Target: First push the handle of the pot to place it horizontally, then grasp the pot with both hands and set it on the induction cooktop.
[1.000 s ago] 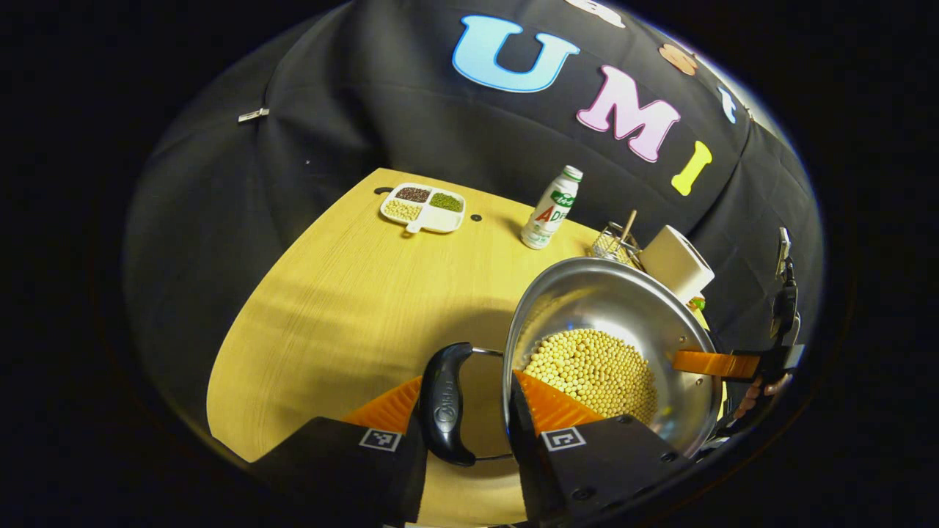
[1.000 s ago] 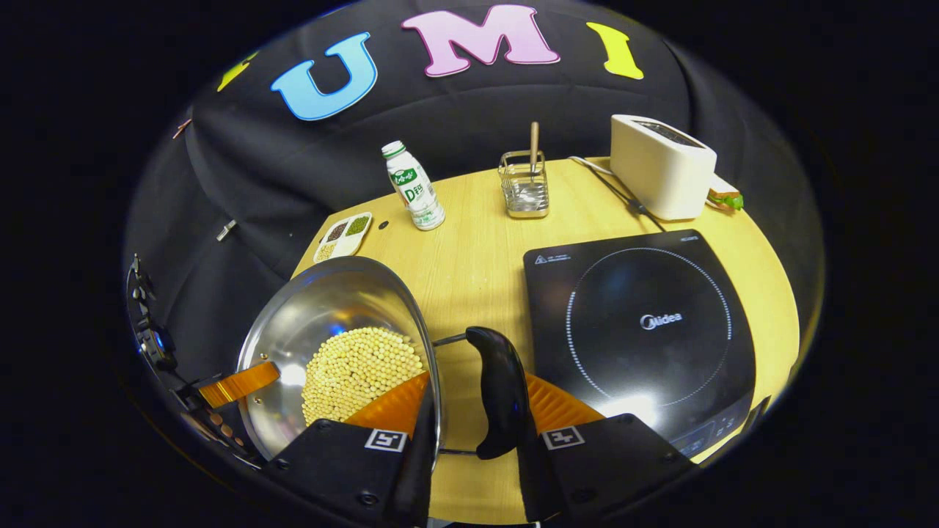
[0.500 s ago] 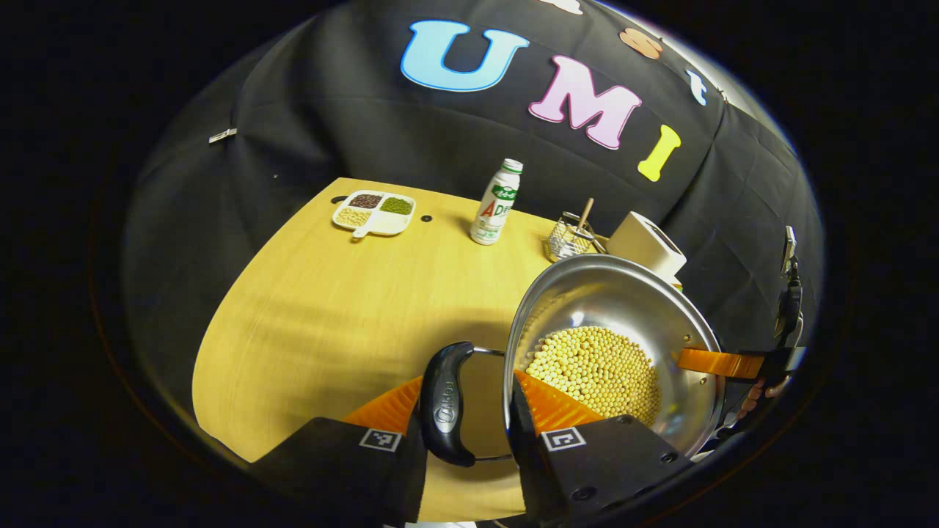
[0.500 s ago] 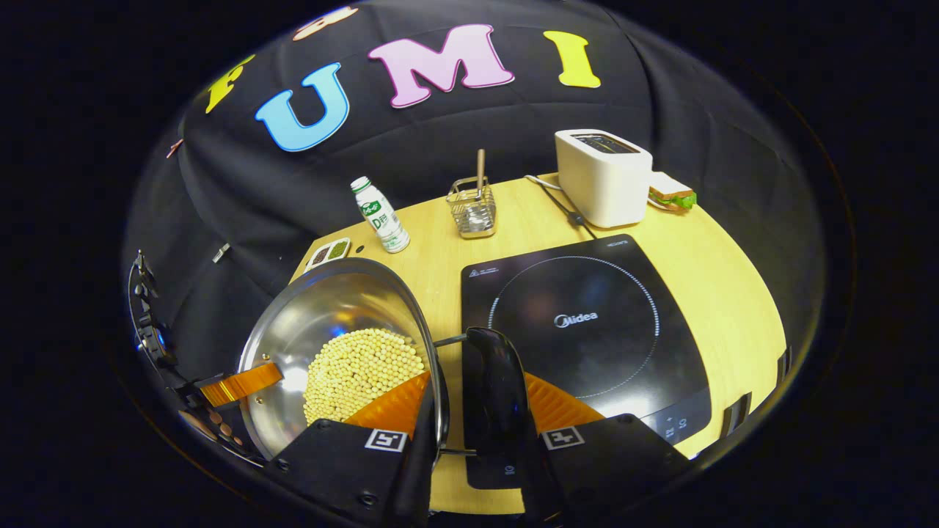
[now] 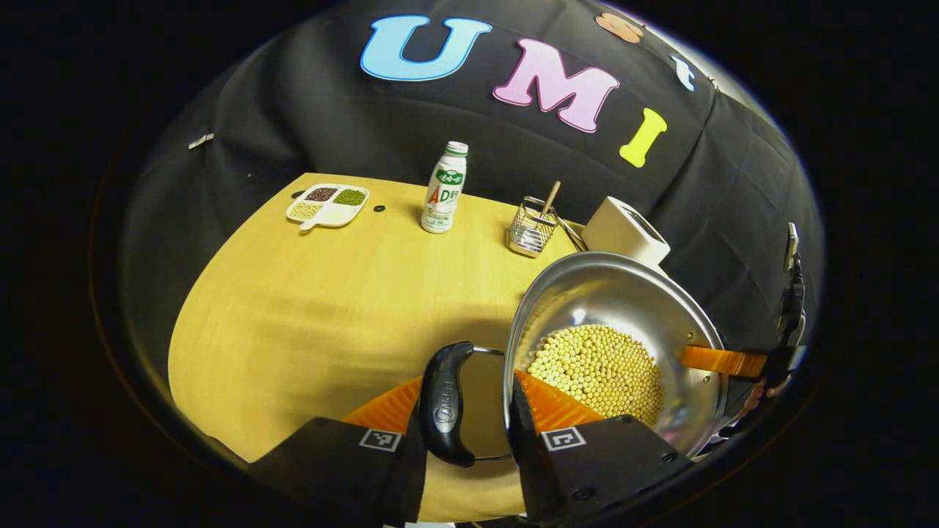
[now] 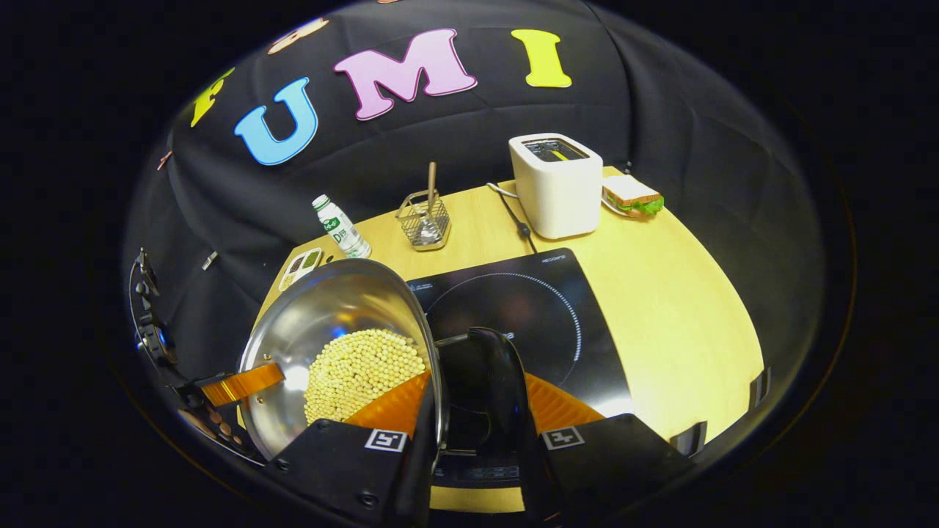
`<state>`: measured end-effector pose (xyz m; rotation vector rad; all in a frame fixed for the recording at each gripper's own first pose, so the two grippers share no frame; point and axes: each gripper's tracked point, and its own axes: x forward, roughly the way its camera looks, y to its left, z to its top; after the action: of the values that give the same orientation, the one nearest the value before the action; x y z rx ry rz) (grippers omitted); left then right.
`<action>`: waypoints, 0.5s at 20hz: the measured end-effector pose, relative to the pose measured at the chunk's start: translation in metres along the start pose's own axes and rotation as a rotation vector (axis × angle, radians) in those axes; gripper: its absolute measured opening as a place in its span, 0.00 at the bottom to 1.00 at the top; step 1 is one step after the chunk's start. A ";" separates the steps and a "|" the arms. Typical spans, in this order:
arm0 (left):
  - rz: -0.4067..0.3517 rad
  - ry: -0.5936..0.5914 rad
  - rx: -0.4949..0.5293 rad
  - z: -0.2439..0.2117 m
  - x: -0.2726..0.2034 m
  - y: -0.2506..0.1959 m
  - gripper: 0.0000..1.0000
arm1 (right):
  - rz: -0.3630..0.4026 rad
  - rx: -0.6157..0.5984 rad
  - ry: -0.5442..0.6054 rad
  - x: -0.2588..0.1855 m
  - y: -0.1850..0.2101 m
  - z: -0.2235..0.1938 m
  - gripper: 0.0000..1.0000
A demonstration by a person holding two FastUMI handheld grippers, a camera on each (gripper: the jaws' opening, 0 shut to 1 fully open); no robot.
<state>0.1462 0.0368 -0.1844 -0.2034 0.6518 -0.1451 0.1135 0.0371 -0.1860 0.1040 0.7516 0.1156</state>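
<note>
A steel pot [image 5: 623,308] with yellow beans [image 5: 598,367] in it hangs in the air between both grippers. My left gripper [image 5: 469,402] is shut on the pot's black side handle [image 5: 442,403], one orange finger outside the handle and the other inside the rim. In the right gripper view the pot [image 6: 330,323] is at the left, and my right gripper [image 6: 469,402] is shut the same way on the opposite black handle [image 6: 499,385]. That handle hangs over the black induction cooktop [image 6: 535,308]. Each view shows the other gripper's orange finger across the pot.
At the back of the wooden table [image 5: 308,308] stand a divided dish of beans [image 5: 327,205], a white bottle [image 5: 444,189], a wire basket with a stick [image 6: 425,220], a white toaster [image 6: 557,183] with its cable, and a sandwich [image 6: 631,196].
Both grippers have carried the pot to the right. The cooktop, earlier off to the right of the right handle, now lies beneath it.
</note>
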 end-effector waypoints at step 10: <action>0.040 0.023 -0.043 -0.016 0.050 -0.078 0.54 | 0.028 -0.038 0.059 0.031 -0.089 0.027 0.52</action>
<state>0.1704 -0.0507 -0.2078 -0.2303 0.6820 -0.0955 0.1601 -0.0484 -0.1996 0.0757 0.8069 0.1604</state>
